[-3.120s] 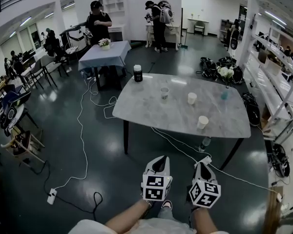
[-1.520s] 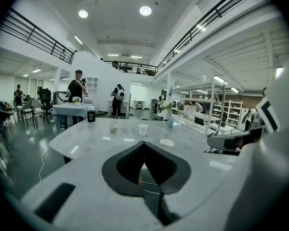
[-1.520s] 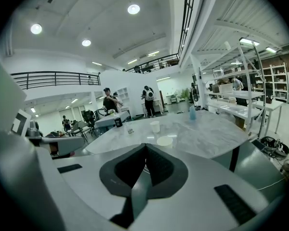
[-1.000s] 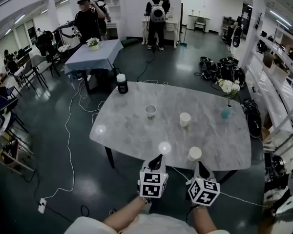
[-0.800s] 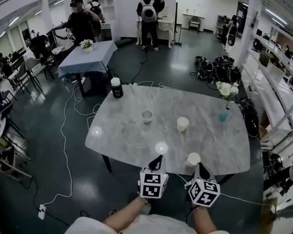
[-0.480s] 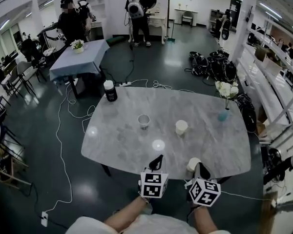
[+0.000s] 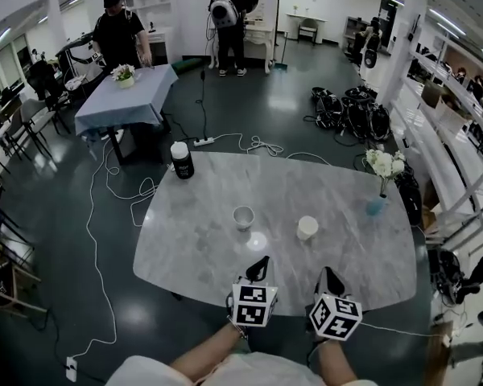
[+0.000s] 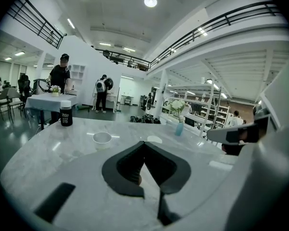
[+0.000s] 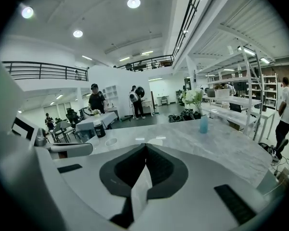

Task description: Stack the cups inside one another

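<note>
Two cups stand in the middle of the marble table (image 7: 193, 248): a translucent cup (image 7: 243, 216) on the left and a white paper cup (image 7: 307, 227) to its right. A third cup, seen earlier by the front edge, is now hidden behind my right gripper (image 7: 328, 273). My left gripper (image 7: 262, 262) hangs over the table's front edge, short of the translucent cup. Both grippers are shut with nothing between their tips. In the left gripper view the left gripper (image 8: 144, 144) points past the translucent cup (image 8: 102, 137). The right gripper (image 9: 145, 146) faces across the tabletop.
A dark jar with a white lid (image 7: 182, 160) stands at the far left corner. A blue vase with white flowers (image 7: 377, 203) stands by the right edge. Cables (image 7: 105, 215) trail over the floor to the left. People stand far back by a cloth-covered table (image 7: 121, 95).
Both grippers have come forward from the floor side to over the table's front edge. The table looms larger, and the nearest cup has slipped out of sight behind the right gripper.
</note>
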`<action>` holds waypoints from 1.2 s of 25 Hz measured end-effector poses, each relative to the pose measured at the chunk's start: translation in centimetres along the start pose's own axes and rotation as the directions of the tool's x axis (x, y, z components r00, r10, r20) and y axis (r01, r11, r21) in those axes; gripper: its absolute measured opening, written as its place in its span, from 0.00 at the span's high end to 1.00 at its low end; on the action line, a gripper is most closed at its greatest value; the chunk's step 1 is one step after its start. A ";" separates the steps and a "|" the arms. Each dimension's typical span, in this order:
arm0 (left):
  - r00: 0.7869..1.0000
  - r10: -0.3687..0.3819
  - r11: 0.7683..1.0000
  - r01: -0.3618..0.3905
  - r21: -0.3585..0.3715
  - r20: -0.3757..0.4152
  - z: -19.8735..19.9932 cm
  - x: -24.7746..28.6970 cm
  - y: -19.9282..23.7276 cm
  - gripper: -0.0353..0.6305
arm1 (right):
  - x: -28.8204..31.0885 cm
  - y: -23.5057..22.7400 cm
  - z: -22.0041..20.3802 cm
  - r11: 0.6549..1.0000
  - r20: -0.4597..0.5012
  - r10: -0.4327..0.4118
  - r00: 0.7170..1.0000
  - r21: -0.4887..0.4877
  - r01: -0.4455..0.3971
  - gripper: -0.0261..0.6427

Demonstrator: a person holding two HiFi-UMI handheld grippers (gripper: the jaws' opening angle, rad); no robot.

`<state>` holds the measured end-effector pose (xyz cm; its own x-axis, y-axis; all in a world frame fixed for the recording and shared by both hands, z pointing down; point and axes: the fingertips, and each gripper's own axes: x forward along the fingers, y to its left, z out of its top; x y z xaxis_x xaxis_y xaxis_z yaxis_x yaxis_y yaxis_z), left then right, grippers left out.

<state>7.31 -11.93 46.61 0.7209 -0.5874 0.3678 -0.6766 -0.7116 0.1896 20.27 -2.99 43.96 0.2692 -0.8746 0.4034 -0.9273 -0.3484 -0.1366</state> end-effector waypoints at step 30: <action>0.999 0.018 1.000 -0.019 -0.011 -0.042 0.5 4.1 0.0 0.95 | 5.1 0.9 2.3 0.995 -0.005 0.100 0.995 -0.025 -0.101 0.95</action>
<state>10.36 -14.55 47.70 0.7014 -0.5838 0.4089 -0.6916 -0.6962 0.1923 21.38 -8.54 43.85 0.1732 -0.9033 0.3926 -0.9560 -0.2501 -0.1536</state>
